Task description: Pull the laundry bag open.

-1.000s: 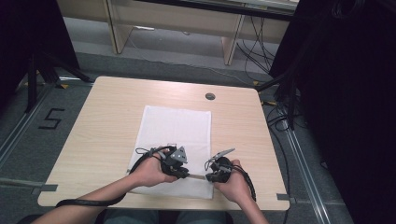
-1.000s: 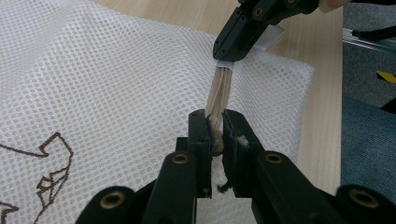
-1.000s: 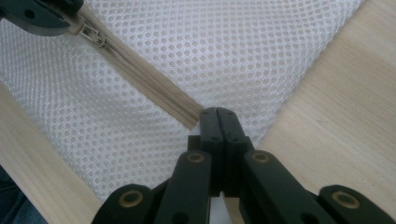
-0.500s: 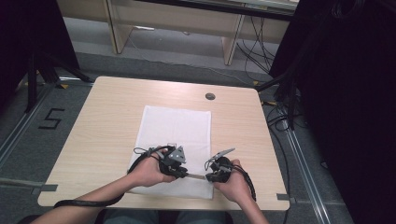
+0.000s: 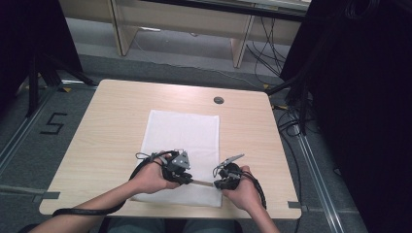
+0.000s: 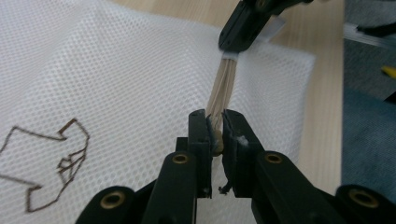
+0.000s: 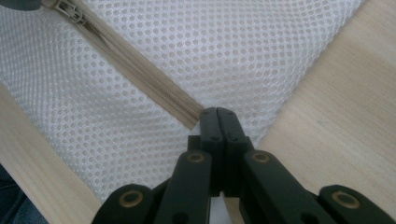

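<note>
A white mesh bag [image 5: 182,131] lies flat on the wooden table [image 5: 111,121]. A beige zipper [image 5: 203,183] runs along the bag's near edge. My left gripper [image 5: 190,180] is shut on the zipper pull [image 6: 215,140], with the beige tape [image 6: 224,84] stretching away from its jaws. My right gripper [image 5: 215,184] faces it from the right and is shut on the mesh at the zipper's end [image 7: 191,117]. In the left gripper view the right gripper [image 6: 247,23] pinches a white tab at the tape's far end. The slider [image 7: 70,11] sits at the upper left of the right gripper view.
The bag carries a brown line drawing [image 6: 46,154]. A round cable hole [image 5: 218,100] sits near the table's far edge. Bare wood [image 7: 336,112] lies beside the bag's corner. Tape marks and cables lie on the floor around the table.
</note>
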